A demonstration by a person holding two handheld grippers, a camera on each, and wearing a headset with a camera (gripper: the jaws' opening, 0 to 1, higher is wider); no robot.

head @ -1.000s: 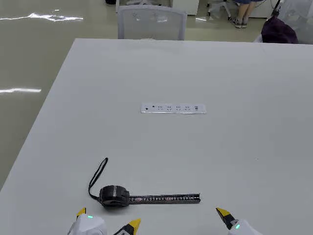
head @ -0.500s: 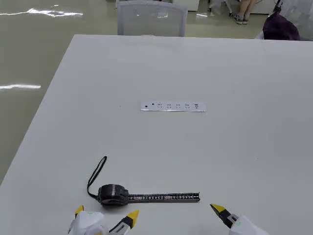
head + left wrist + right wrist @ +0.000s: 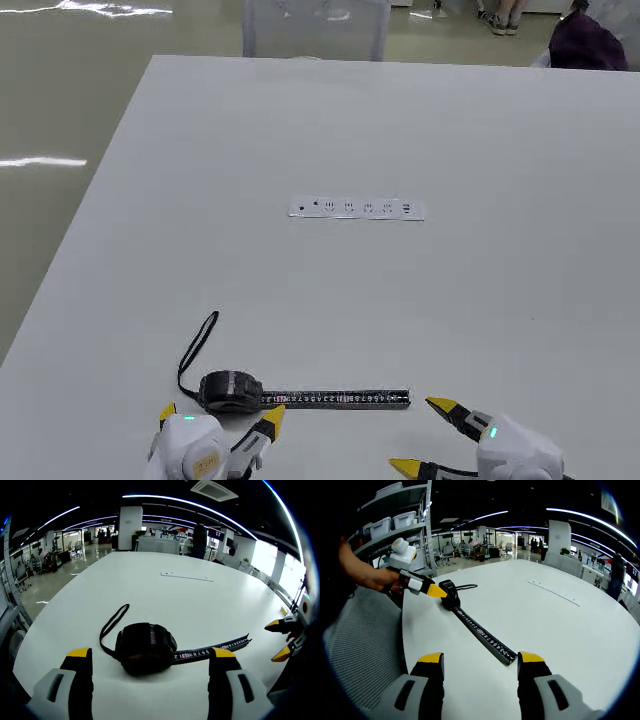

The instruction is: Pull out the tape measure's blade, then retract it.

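1. The tape [image 3: 232,390] lies on its side on the white counter [image 3: 300,290], close to the near edge.
2. Its blade [image 3: 335,399] is drawn partway out. It lies flat on the counter and runs straight to the right of the tape.
3. A black strap [image 3: 197,348] loops away from the tape on the far left side.
4. The left tool [image 3: 220,413] sits just on the near side of the tape, its jaws apart.
5. In the left gripper view the tape lies ahead of that tool, centred in the gap between the two yellow tips. The blade leaves the tape past the right-hand jaw.
6. From these views I cannot tell whether either jaw touches the tape or the blade.
7. The right tool [image 3: 422,436] is to the right of the tape, just beyond and nearer than the blade's free end, its jaws also apart and gripping nothing.
8. In the right gripper view the blade's end lies between that tool's tips, closer to the right-hand one. The blade runs away from there to the tape.
9. A hand [image 3: 375,577] holds the left tool beside the tape.
10. A socket strip [image 3: 357,209] is set in the counter well beyond the tape.
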